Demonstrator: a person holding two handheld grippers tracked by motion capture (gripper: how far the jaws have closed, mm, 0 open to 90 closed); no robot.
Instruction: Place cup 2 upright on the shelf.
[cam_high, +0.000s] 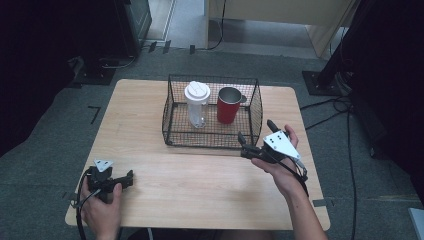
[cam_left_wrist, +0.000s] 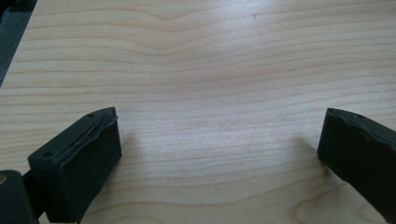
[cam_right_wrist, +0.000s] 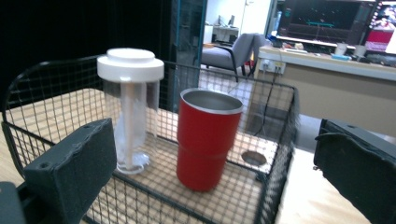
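Right gripper (cam_high: 248, 145), jaws wide apart near the basket (cam_high: 172, 131), could catch the wire rim when reaching for the red cup (cam_high: 228, 106).

Both tongs (cam_high: 129, 178) (cam_high: 256, 133) agape, empty.

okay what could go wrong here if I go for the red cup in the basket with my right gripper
The right gripper is open just outside the wire basket, so a jaw could catch the rim going in. The red cup stands close beside the clear bottle, which is tall and narrow; a wide jaw might knock it over.
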